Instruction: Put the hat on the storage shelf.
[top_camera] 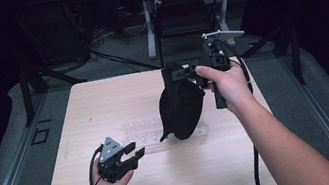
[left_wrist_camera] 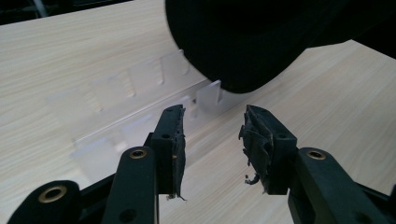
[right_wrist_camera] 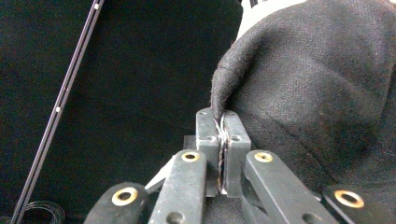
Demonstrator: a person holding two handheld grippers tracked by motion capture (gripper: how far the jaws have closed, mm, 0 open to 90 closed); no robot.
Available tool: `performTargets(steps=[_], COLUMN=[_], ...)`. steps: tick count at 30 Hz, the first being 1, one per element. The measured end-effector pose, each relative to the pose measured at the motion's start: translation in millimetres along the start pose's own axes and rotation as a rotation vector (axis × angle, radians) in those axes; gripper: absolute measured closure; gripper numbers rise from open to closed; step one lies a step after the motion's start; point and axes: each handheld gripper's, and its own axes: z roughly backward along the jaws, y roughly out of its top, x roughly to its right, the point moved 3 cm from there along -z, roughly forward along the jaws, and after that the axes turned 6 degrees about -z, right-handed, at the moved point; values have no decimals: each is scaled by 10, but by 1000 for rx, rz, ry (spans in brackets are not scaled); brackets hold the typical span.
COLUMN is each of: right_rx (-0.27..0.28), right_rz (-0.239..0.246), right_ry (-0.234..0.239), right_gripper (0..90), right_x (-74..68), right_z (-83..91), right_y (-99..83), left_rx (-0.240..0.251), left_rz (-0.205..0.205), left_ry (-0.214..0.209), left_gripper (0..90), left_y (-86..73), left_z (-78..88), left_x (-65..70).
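A black fabric piece (top_camera: 181, 105), shaped like a soft cap or pouch, hangs over the middle of the wooden table (top_camera: 102, 98). My right gripper (top_camera: 184, 73) is shut on its top edge; in the right gripper view the jaws pinch a fold of the cloth (right_wrist_camera: 317, 93) at the gripper (right_wrist_camera: 222, 122). The fabric's lower end reaches the right end of a clear acrylic rack (top_camera: 143, 129) lying flat on the table. My left gripper (top_camera: 134, 150) is open and empty, low over the table in front of the rack. In its own view the gripper (left_wrist_camera: 212, 140) faces the rack (left_wrist_camera: 140, 93) and the fabric (left_wrist_camera: 243, 37).
Behind the table stand a dark chair (top_camera: 183, 18) and white desk legs (top_camera: 148, 29), with cables on the floor (top_camera: 93, 43). A metal rail (top_camera: 10, 184) runs along the table's left side. Dark surroundings flank both sides.
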Motion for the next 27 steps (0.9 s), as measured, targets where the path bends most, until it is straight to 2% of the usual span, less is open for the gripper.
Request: performTargets(steps=[4, 12, 16, 27], right_rx=[0, -3, -5, -7], right_rz=[0, 1, 2, 6], right_ry=[6, 11, 13, 16], right_gripper=[885, 885, 885, 884], right_x=[-3, -12, -17, -52], right_z=[-11, -29, -43, -88], right_y=[-9, -12, -10, -16], left_rx=[-4, -27, -30, -16], left_rz=[-24, -70, -81, -94], left_ry=[-22, -49, -67, -77], left_gripper=[607, 633, 633, 661], left_y=[131, 261, 336, 437], left_z=[-92, -184, -216, -235], left_x=[109, 223, 259, 321])
